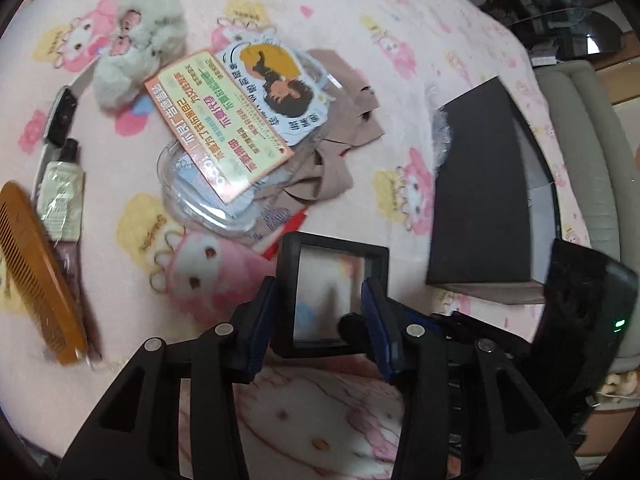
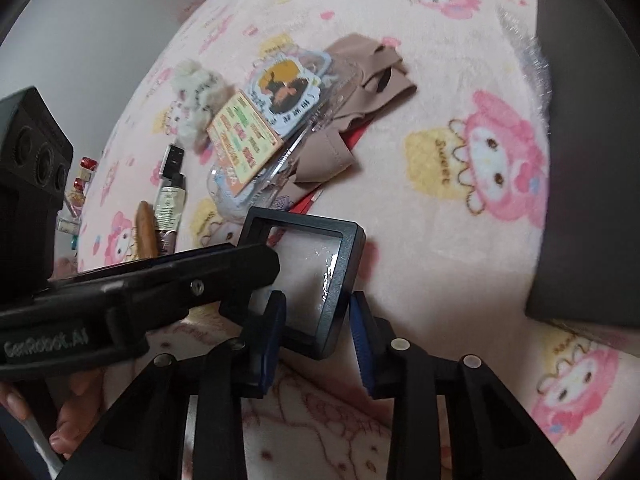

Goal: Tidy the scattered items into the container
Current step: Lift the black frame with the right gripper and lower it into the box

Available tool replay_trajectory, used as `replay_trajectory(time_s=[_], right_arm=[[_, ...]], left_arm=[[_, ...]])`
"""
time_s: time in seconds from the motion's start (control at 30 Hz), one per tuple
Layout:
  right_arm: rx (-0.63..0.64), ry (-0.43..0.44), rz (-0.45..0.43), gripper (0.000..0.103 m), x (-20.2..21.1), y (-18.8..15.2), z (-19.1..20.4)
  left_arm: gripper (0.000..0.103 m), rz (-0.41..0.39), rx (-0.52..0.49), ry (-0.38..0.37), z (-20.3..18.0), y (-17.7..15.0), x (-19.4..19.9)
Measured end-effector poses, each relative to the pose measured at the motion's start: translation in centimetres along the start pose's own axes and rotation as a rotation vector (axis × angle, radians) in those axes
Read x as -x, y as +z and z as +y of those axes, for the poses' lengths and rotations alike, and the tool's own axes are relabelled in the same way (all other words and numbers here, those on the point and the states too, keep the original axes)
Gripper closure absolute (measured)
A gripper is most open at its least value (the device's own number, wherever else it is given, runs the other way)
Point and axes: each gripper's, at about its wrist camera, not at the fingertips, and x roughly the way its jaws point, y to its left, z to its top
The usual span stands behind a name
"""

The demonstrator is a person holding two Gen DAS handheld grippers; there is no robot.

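One big pink cartoon blanket on the bed (image 1: 400,80) carries everything. Next in size is the black box (image 1: 480,200), which I take as the container. In the left wrist view it sits right of centre, on the blanket, apart from the clutter.

Mid-size stuff is the pile of cards (image 1: 224,136) w/ a plush toy (image 1: 136,48) and beige cloth, further from me than the grippers. A comb (image 1: 36,264) and small tube lie far left, well apart from the box.

Now the thing that matters: the black square frame (image 1: 332,246) w/ clear film. It lies about flat on the blanket, directly ahead of both tools, and both straddle it.

- Left hand-held gripper (image 1: 318,320): fingers part-way apart, frame between them. Can't tell if the pads press.
- Right hand-held gripper (image 2: 316,328): same. Fingers apart, a near corner of the frame between them, pads close to its edges. Firm contact I can't confirm.

Frame is square, so no long axis to line up. In the right wrist view it sits turned, corner toward me.

Key relation, my read: the box is to the right of the frame, and the right tool stands on that side, i.e. nearer. The carry should go rightward, approx over the box's near edge.
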Motion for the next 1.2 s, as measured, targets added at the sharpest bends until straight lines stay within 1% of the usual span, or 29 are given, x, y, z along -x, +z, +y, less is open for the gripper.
replay_trajectory(time_s=[0.1, 0.17, 0.27, 0.33, 0.4, 0.43, 0.5, 0.6, 0.7, 0.73, 0.83, 0.93, 1.03, 1.1, 1.2], right_arm=[[0.05, -0.024, -0.068, 0.075, 3.9, -0.6, 0.9], [0.073, -0.024, -0.126, 0.075, 6.8, -1.4, 1.0], [0.062, -0.01, -0.198, 0.075, 10.4, -1.7, 0.4], [0.048, -0.009, -0.261, 0.075, 13.1, -2.0, -0.5], [0.042, -0.031, -0.317, 0.075, 15.3, -2.0, -1.5], [0.035, -0.053, -0.34, 0.075, 16.6, -2.1, -2.6], [0.012, -0.08, -0.365, 0.075, 18.2, -2.1, -4.7], [-0.027, -0.137, -0.375, 0.075, 20.2, -1.8, -8.9], [-0.054, -0.185, -0.374, 0.075, 21.9, -1.3, -13.5], [-0.061, -0.203, -0.368, 0.075, 22.1, -0.9, -15.1], [-0.094, -0.219, -0.331, 0.075, 22.1, -0.4, -19.7], [-0.149, -0.212, -0.297, 0.075, 21.1, -0.4, -23.6], [-0.204, -0.181, -0.268, 0.075, 19.9, -0.7, -26.0], [-0.207, -0.182, -0.241, 0.077, 19.0, -0.7, -26.6], [-0.183, -0.199, -0.22, 0.078, 18.4, -0.6, -26.2]], left_arm=[[0.06, -0.076, -0.038, -0.03, -2.4, -1.7, 2.3], [0.06, -0.123, -0.073, -0.045, -4.5, -2.3, 4.1], [0.06, -0.176, -0.12, -0.08, -7.9, -2.3, 6.0], [0.061, -0.192, -0.158, -0.104, -10.7, -2.0, 6.4], [0.06, -0.191, -0.195, -0.143, -13.9, -1.5, 5.6], [0.06, -0.186, -0.207, -0.16, -15.3, -1.3, 5.2], [0.061, -0.168, -0.237, -0.189, -18.3, -0.6, 3.7], [0.061, -0.133, -0.273, -0.244, -22.8, 0.5, 0.6], [0.061, -0.077, -0.281, -0.291, -26.7, 1.5, -2.7], [0.061, -0.058, -0.279, -0.299, -27.7, 1.8, -4.0], [0.061, 0.007, -0.272, -0.296, -30.2, 2.5, -7.8], [0.061, 0.059, -0.265, -0.268, -31.5, 2.4, -11.1], [0.061, 0.091, -0.251, -0.233, -31.5, 2.1, -13.3], [0.061, 0.101, -0.233, -0.218, -31.3, 2.2, -14.3], [0.061, 0.112, -0.208, -0.189, -30.9, 2.3, -15.3]])
